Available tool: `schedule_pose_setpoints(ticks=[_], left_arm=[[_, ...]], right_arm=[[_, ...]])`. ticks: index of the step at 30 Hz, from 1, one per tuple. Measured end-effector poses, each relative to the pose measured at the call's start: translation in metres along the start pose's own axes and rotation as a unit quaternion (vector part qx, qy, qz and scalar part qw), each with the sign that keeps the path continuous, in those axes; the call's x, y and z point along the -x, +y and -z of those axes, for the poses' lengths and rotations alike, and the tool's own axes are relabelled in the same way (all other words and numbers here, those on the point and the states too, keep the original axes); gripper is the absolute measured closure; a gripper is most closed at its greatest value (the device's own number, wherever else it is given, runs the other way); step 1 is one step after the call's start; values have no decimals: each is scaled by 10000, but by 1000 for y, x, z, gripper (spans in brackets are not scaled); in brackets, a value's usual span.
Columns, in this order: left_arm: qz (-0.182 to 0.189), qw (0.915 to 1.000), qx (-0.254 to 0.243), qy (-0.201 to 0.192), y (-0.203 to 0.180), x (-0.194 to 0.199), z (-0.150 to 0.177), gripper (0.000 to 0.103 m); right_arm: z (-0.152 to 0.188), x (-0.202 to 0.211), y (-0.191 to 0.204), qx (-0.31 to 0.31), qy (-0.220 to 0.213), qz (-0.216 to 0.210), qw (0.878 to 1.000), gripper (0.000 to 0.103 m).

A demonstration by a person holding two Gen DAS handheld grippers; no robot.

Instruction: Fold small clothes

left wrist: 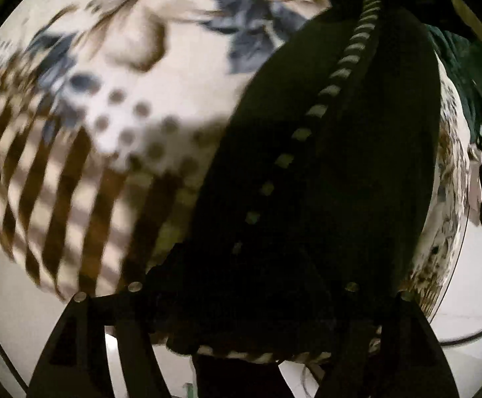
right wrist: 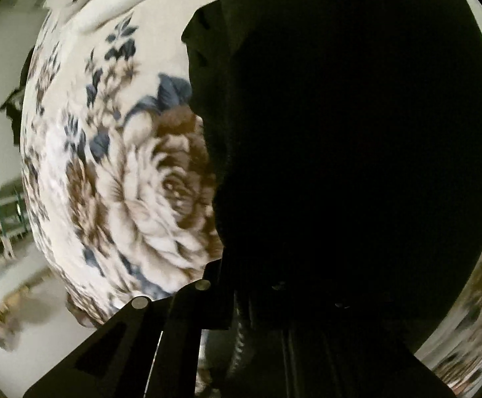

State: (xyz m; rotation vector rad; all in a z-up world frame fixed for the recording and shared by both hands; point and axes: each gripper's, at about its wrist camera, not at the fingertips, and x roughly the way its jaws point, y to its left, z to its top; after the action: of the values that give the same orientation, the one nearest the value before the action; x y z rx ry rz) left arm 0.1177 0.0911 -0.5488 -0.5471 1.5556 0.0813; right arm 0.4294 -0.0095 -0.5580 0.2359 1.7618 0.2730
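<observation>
Dark garment (left wrist: 324, 182) hangs close in front of both cameras, over a flowered bedspread (left wrist: 125, 99)

We see the left gripper (left wrist: 241, 341) w/ the garment's striped trim at its fingers, but can't tell if it's clamped; right gripper (right wrist: 257, 331) is buried in dark cloth, so its opening can't be told either. Pics blurred, garment fills approx. the right half of both views

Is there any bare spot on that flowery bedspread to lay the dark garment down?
In the left wrist view, the flowered bedspread lies bare left of the black garment. In the right wrist view, the big rose print is also uncovered. It's crowded on the right, where dark green clothes pile. The garment hides both grippers' fingertips.
</observation>
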Motion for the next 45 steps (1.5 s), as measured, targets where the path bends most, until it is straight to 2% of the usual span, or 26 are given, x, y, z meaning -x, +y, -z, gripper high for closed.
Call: schedule_pose_setpoints(ticks=[3, 5, 7, 9, 10, 13, 15, 16, 18, 24, 25, 30, 32, 34, 35, 36, 37, 38, 39, 40, 41, 45], left_arm=[[161, 9991, 271, -287, 11, 28, 15, 38], [236, 9981, 240, -521, 13, 49, 27, 38], [323, 9972, 143, -659, 10, 57, 33, 38], [398, 9971, 64, -640, 8, 50, 34, 39], [430, 9971, 65, -624, 12, 48, 34, 48], [432, 9971, -4, -627, -2, 28, 30, 55], [322, 9983, -143, -470, -9, 10, 25, 77], [262, 9988, -161, -371, -9, 4, 23, 97], [243, 9989, -86, -390, -6, -2, 24, 100], [417, 9959, 265, -754, 13, 30, 41, 102], [350, 9959, 308, -778, 18, 35, 44, 103], [260, 9963, 517, -643, 47, 36, 55, 103], [660, 9937, 703, -573, 55, 34, 53, 103], [872, 9917, 781, -527, 57, 34, 48, 102], [1119, 9890, 818, -521, 58, 35, 46, 97], [1133, 9889, 816, -503, 56, 35, 43, 90], [1089, 9898, 790, -466, 54, 33, 41, 68], [1105, 9900, 761, -433, 52, 31, 38, 43], [1109, 9901, 751, -421, 50, 29, 36, 38], [1143, 9898, 745, -419, 49, 28, 33, 38], [1184, 9900, 689, -344, 45, 23, 29, 38], [910, 9955, 275, -57, 27, 0, 25, 41]], right_arm=[[-11, -2, 14, 148, -4, 186, 9997, 96], [-18, -1, 12, 230, 110, 311, 9992, 96], [-19, -3, 11, 255, 219, 277, 9991, 94], [-20, -1, 7, 233, 266, 164, 9992, 93], [-19, 1, 3, 199, 281, 104, 9994, 94], [-15, -1, -4, 139, 326, 58, 9994, 93], [-12, -5, -6, 122, 352, 67, 9993, 93], [-11, -6, -7, 135, 361, 75, 9992, 94], [-7, -10, -7, 182, 341, 138, 9992, 95], [7, 5, 17, 538, 85, 391, 9977, 98], [8, 8, 23, 602, 45, 429, 9973, 98], [5, 5, 40, 625, 66, 622, 9961, 98], [4, -1, 45, 638, 85, 671, 9957, 98], [0, -11, 51, 658, 124, 772, 9948, 97], [-2, -16, 52, 705, 177, 862, 9936, 94], [-4, -22, 51, 787, 283, 923, 9922, 94], [-5, -23, 47, 754, 350, 885, 9926, 92], [-4, -22, 43, 714, 365, 750, 9940, 85], [0, -17, 36, 665, 394, 455, 9960, 79], [5, -14, 28, 595, 453, 207, 9970, 62], [13, -11, 18, 488, 504, 52, 9975, 54], [40, -8, -23, 124, 614, -228, 9978, 54]])
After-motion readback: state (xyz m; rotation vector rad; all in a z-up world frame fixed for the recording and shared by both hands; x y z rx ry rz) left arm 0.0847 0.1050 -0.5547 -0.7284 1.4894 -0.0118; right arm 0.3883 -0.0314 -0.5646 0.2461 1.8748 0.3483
